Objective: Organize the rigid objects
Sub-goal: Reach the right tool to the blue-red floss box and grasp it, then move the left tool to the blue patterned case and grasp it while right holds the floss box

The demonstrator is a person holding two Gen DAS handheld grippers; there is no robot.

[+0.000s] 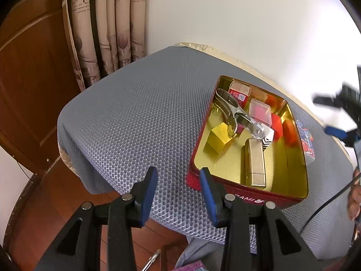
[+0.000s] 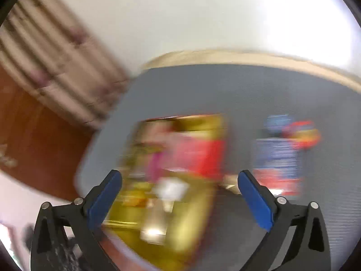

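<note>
Now we held the left gripper (image 1: 178, 178) apart near the red tin (image 1: 300, 158), metal clip (image 1: 234, 110) inside, right gripper (image 2: 180, 180) apart, blurred.

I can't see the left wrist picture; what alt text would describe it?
An open red tin with a gold interior sits on a grey mesh-covered table, holding a metal clip, a ribbed gold case, and small red and yellow boxes. The left gripper hovers open at the tin's near corner.

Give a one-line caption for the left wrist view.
Open left gripper at the red tin of small objects on grey mat.
</note>
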